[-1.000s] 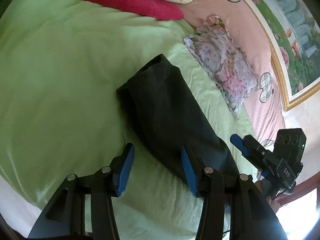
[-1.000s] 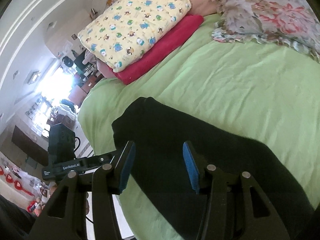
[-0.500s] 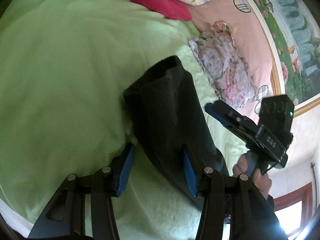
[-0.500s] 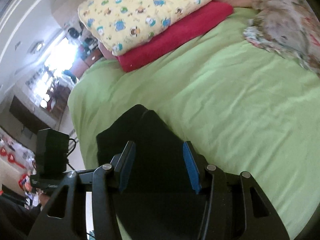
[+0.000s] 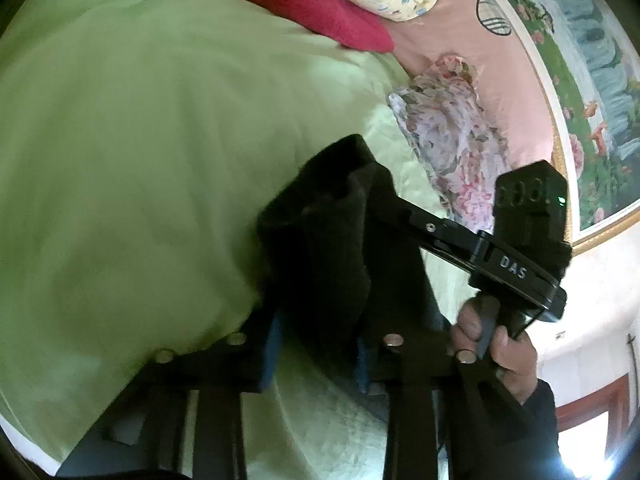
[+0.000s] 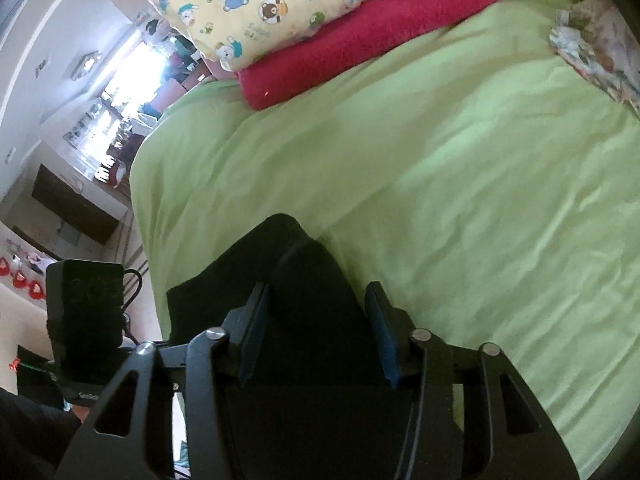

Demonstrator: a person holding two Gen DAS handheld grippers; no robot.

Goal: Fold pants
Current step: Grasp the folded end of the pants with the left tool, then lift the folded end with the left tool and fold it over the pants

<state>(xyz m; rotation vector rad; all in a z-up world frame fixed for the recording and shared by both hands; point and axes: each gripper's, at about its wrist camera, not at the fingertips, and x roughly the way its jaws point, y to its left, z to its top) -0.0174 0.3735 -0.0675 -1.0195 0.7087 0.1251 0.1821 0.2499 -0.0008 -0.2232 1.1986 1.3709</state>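
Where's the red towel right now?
In the right wrist view the red towel lies at the far end of the green bedsheet, under the yellow cartoon pillow, well beyond the black pants.

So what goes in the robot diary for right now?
left gripper: closing on black pants | right gripper: closing, pants between | green bed

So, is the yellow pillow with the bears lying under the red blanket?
No, the yellow pillow lies on top of the red blanket, at the far end of the green bed.
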